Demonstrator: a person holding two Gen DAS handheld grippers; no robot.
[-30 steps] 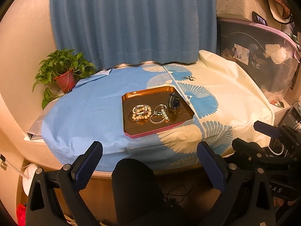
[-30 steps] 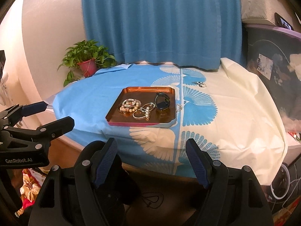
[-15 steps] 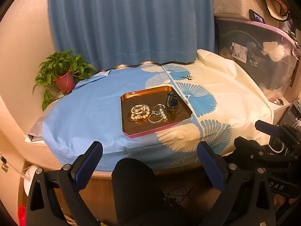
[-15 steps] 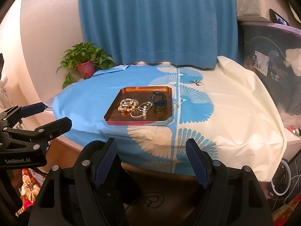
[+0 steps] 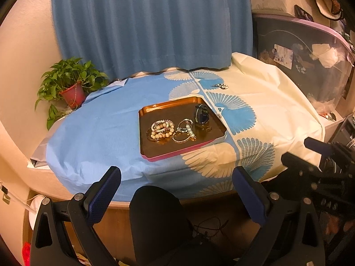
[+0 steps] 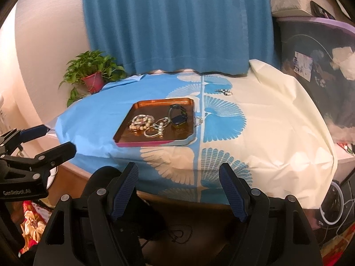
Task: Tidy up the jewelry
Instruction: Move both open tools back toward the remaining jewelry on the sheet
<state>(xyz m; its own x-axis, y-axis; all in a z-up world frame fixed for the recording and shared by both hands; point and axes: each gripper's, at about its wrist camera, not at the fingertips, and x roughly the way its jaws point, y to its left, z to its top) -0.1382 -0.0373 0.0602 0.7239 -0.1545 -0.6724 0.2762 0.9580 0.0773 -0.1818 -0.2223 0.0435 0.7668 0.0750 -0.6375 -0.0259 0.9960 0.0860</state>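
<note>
Faintly, "GenRobot.AI" shows on left gripper (image 6: 58, 140); jaws apart.

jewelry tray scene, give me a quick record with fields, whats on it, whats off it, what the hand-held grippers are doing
tray: copper-coloured tray with a pink front edge, on the blue and cream tablecloth
on tray: pearl bracelets, chain bracelet, dark watch
off tray: small beaded piece on the cloth beyond the tray
left hand-held gripper: open, empty, short of the table edge
right hand-held gripper: open, empty, short of the table edge
background: potted plant, blue curtain
</note>
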